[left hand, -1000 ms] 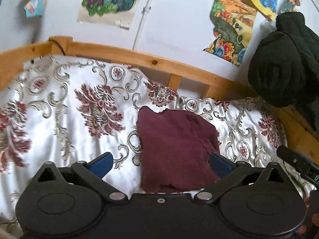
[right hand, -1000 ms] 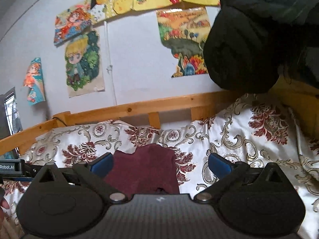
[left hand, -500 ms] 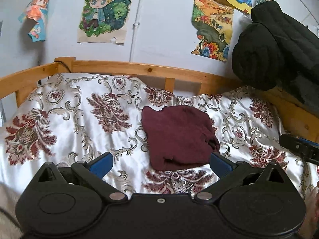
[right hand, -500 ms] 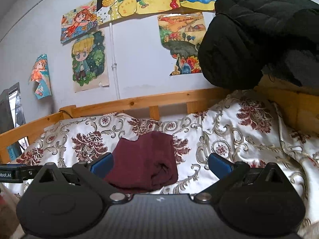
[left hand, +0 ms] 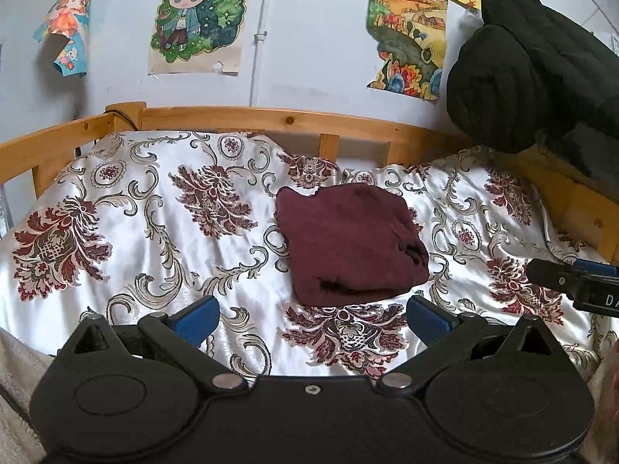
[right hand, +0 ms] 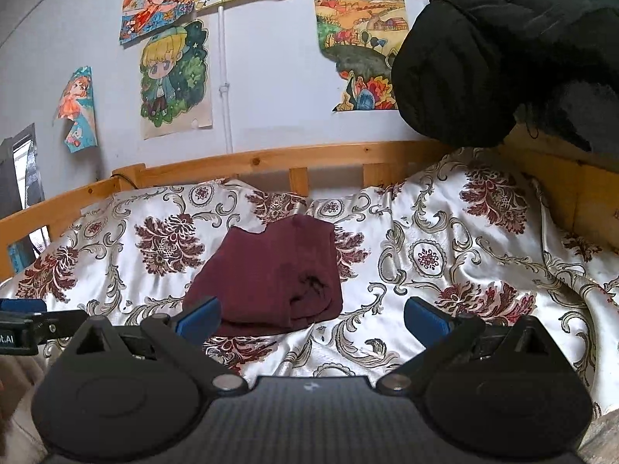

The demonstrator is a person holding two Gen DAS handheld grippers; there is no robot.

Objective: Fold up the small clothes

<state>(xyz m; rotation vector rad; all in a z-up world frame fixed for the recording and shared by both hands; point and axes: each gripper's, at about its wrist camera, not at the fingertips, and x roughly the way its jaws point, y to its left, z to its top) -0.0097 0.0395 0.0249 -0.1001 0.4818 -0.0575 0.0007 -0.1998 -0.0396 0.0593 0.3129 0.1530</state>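
A maroon garment [left hand: 350, 245] lies folded into a compact square on the white floral bedspread [left hand: 154, 228], in the middle of the bed. In the right wrist view the same maroon garment [right hand: 271, 278] sits ahead and left of centre. My left gripper [left hand: 311, 315] is open, held back from the garment's near edge with nothing between its blue pads. My right gripper [right hand: 311, 315] is also open and empty, with the garment just beyond its left pad [right hand: 199, 315]. The right gripper's tip [left hand: 572, 282] shows at the right edge of the left wrist view.
A wooden bed rail [left hand: 271, 116] runs along the far side and both ends. A black padded jacket [left hand: 541, 73] hangs over the right corner. Cartoon posters [left hand: 197, 19] cover the wall. A pale fuzzy blanket [left hand: 15, 379] lies at the near left.
Both grippers have drawn back and upward from the folded garment, which now lies farther off and stays in place on the bedspread. Both remain open.
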